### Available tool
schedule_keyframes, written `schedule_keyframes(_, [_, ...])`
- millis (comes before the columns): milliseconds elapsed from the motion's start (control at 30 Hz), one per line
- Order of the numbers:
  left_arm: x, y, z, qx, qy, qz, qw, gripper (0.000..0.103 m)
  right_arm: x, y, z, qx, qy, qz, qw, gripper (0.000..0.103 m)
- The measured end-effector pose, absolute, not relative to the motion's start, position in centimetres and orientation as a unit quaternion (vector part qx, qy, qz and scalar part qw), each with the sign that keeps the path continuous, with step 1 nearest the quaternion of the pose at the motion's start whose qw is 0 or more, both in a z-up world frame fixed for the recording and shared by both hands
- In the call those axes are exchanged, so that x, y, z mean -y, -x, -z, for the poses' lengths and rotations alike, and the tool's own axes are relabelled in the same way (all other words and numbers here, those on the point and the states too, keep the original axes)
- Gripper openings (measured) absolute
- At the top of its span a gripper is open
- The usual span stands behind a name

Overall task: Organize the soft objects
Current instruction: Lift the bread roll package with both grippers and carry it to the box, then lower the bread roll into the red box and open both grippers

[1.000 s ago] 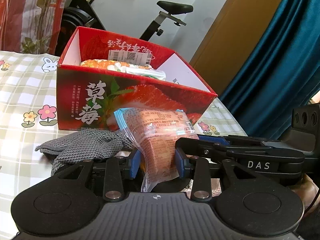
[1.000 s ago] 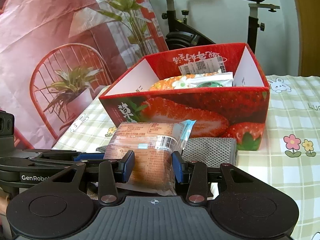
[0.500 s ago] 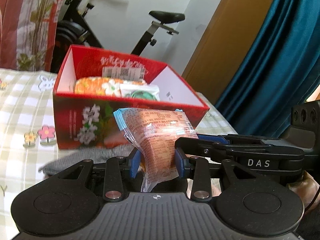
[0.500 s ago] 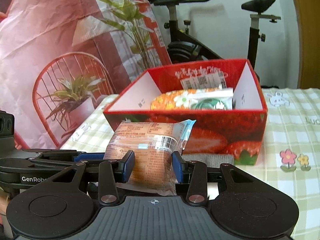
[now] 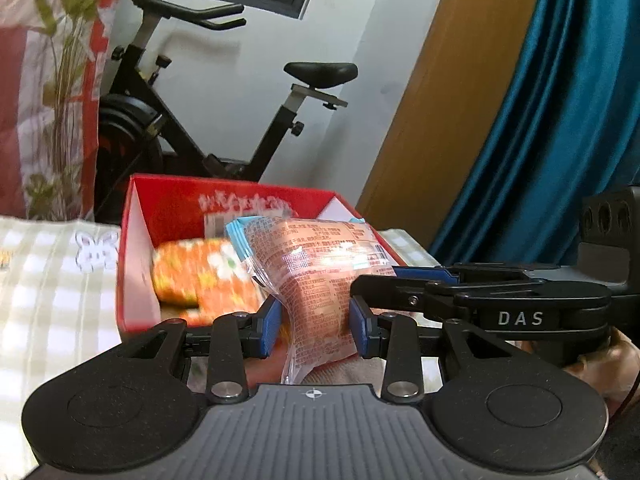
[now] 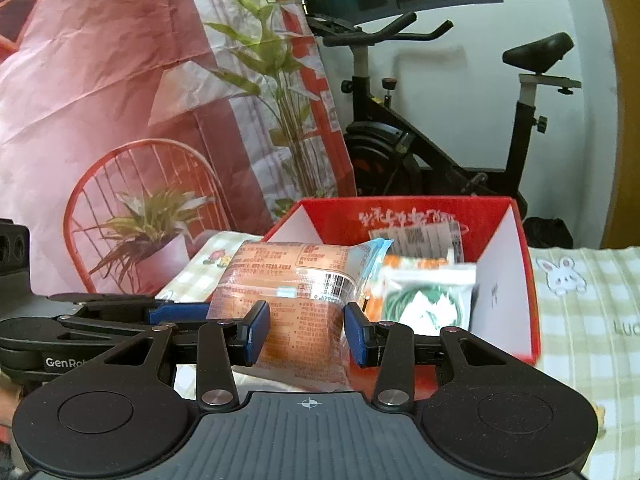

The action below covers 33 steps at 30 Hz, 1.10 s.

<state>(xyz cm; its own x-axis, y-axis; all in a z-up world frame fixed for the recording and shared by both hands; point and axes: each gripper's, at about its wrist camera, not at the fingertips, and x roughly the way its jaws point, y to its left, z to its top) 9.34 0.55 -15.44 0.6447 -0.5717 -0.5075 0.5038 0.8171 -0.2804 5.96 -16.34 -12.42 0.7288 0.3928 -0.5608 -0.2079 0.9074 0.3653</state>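
The bread pack (image 5: pixel 320 280) is pinched from both ends, left gripper (image 5: pixel 314 326) and right gripper (image 6: pixel 306 334) each clamped on it, pads pressing the film in. It's up off the bench (image 6: pixel 592 320), w/ the red box (image 5: pixel 136 248) just ahead of and below both grippers. Looks light and squishy imo, crinkly slick wrapper, so it'll prob sag or slide if squeezed loosely. Best to hold the body, not the thin sealed edge. Box already has an orange pack (image 5: pixel 200 276) and a white-green pack (image 6: pixel 424 300) inside, so not much room left. Exercise bike (image 6: pixel 440 132) behind the box.
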Motion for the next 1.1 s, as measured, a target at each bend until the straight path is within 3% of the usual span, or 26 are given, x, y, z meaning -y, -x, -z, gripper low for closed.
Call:
schedule_keyframes(367, [-0.9, -17.1, 17.0, -0.347, 0.052, 0.277, 0.895, 0.038, 16.5, -14.5, 15.9, -0.354, -0.173, -0.156, 0.906, 0.038])
schedule_keyframes(733, [-0.6, -19.1, 19.6, -0.396, 0.028, 0.258, 0.881, 0.038, 17.2, -16.6, 21.2, -0.406, -0.234, -0.142, 0.872, 0.035])
schedule_keyframes(1067, [-0.8, -18.2, 18.6, -0.389, 0.014, 0.23, 0.892, 0.039, 16.0, -17.3, 22.6, -0.449, -0.213, -0.129, 0.858, 0.016])
schedule_keyframes(1100, [-0.9, -18.2, 18.5, -0.385, 0.017, 0.225, 0.895, 0.039, 15.7, -17.3, 22.7, -0.452, -0.209, -0.127, 0.858, 0.007])
